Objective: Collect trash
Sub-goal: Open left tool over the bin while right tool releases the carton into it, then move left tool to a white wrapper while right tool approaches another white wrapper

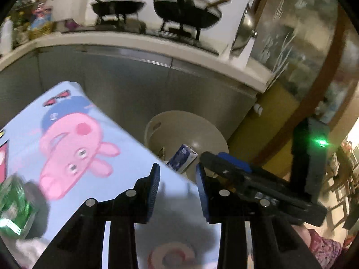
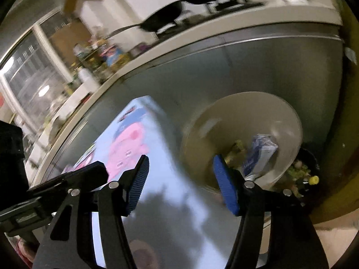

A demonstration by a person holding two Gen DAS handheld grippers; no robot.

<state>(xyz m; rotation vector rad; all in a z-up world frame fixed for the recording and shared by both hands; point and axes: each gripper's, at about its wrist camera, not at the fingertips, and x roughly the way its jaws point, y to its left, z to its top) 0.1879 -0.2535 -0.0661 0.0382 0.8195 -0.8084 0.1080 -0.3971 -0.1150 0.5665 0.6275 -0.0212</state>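
Observation:
A beige round bin (image 1: pixel 202 123) stands on the floor beyond the table edge, with a blue-white carton (image 1: pixel 182 158) lying inside it; the bin (image 2: pixel 246 112) and carton (image 2: pixel 260 154) also show in the right wrist view. A crumpled green wrapper (image 1: pixel 15 206) lies on the light-blue cartoon-pig table (image 1: pixel 74 139) at the left. My left gripper (image 1: pixel 177 174) is open and empty above the table's edge. My right gripper (image 2: pixel 180 168) is open and empty, hanging between table (image 2: pixel 143 179) and bin. The right gripper body (image 1: pixel 258 183) shows beside my left.
A steel cabinet front (image 1: pixel 134 80) under a white counter with black pans (image 1: pixel 186 9) stands behind the bin. A dark container with yellowish scraps (image 2: pixel 303 174) sits to the right of the bin. A glass door (image 1: pixel 303 44) is on the right.

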